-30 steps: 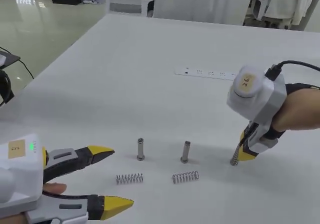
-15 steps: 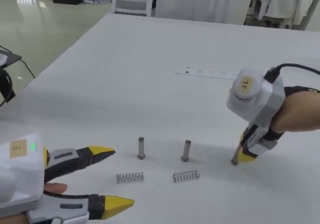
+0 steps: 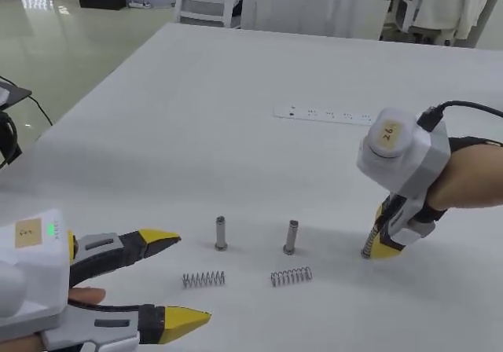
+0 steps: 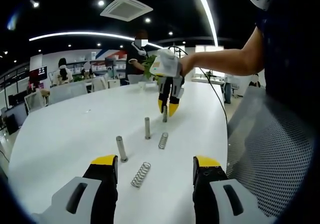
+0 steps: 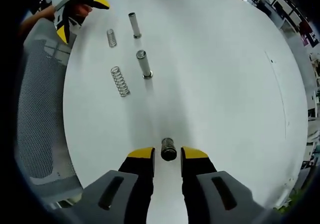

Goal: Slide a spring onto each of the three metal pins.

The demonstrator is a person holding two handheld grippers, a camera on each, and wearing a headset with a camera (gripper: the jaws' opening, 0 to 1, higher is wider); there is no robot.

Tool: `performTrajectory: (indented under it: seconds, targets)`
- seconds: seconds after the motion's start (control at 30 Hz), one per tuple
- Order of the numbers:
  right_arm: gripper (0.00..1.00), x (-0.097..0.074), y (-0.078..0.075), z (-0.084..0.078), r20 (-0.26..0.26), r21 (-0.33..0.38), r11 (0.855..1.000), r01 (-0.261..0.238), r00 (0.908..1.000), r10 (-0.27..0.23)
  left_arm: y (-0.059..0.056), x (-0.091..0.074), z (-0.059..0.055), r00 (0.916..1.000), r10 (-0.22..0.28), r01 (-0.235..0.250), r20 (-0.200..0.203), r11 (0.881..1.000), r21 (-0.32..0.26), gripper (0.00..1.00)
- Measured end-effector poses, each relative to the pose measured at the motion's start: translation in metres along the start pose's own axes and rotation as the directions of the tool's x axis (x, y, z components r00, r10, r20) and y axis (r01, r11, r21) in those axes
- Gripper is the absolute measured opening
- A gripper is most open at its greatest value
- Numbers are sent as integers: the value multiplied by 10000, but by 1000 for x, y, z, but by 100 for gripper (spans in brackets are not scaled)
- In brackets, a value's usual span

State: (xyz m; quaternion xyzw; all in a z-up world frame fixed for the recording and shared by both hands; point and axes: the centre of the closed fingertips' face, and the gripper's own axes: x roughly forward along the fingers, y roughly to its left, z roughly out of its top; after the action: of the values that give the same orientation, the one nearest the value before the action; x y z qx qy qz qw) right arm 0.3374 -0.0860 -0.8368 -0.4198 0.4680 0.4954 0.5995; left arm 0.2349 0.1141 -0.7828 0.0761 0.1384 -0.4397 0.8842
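one spring [image 3: 370, 240] stands at the right end of the row, leaning a little. in the right gripper view its top coil shows end-on between the jaws. the third pin is hidden, presumably inside its coils, so this pin reads as just loaded or in the last moment of being loaded. how far down the spring has seated cannot be told.

to its left stand two bare pins, the middle pin [image 3: 291, 236] and the far-left pin [image 3: 221, 232], both upright and well apart. just in front of each lies a loose spring on its side: one spring [image 3: 291, 276] before the middle pin, another [image 3: 203, 279] before the far-left pin. neither touches its pin.

the count is three springs and two pins in sight, with a third pin judged covered. roughly one of three is done and two are left.

the right tool [image 5: 168, 156] points down at the standing spring. its jaws are narrowly parted, with a sliver of white on each side of the coil, so it looks released rather than pinching. the left tool [image 3: 174, 277] hovers low at the near left, jaws wide apart and holding nothing, aimed along the row.

everything sits on a white worktop [image 3: 236, 132], with a white power strip [image 3: 324, 116] lying farther back.
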Motion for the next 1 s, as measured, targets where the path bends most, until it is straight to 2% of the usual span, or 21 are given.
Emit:
performTrajectory:
  seconds: [0.23,0.53,0.87,1.0]
  targets:
    - [23,-5,-3,0,184,-52,9997,249,9995,-248,-1,1,0,10000,-46,46,-9,10000,15,55]
    - [25,-18,-3,8,445,-246,9976,643,9970,-631,-2,1,-1,9999,-122,122,-61,9999,30,55]
    - [25,-31,5,30,963,-651,9939,887,9920,-823,-5,2,1,9998,-186,186,-45,9998,117,55]
    - [24,-34,12,41,1215,-862,9928,826,9900,-719,-6,1,2,9998,-170,171,-57,9997,145,55]
